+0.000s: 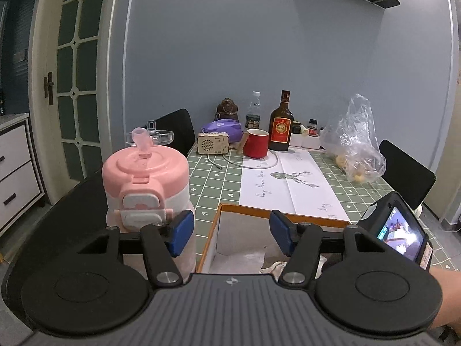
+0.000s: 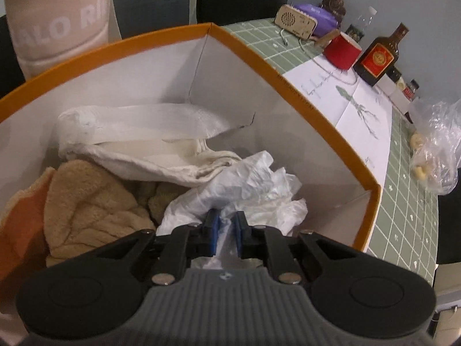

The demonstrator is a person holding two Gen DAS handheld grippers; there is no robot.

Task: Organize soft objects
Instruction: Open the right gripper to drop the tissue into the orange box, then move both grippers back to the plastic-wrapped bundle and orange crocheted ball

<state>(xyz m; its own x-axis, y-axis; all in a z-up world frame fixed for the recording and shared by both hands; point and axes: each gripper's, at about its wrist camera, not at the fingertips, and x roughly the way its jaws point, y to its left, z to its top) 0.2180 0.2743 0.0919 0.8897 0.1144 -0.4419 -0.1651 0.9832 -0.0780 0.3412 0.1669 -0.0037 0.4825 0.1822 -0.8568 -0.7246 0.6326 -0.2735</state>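
White bag (image 2: 245, 190): crumpled plastic, lower centre of the right wrist view, lying inside the box.
Right gripper (image 2: 226, 235): clenched on the white bag, a fold pinched between the blue pads.
Box (image 2: 291, 86): orange-rimmed, white walls; a tan towel (image 2: 92, 204) at lower left and a cream cloth (image 2: 149, 144) above it are contained.
Left gripper (image 1: 230, 235): released, jaws wide, nothing held, seen above the box's near edge.
Pink bottle (image 1: 145, 178): left of the box, just beside the left pad.
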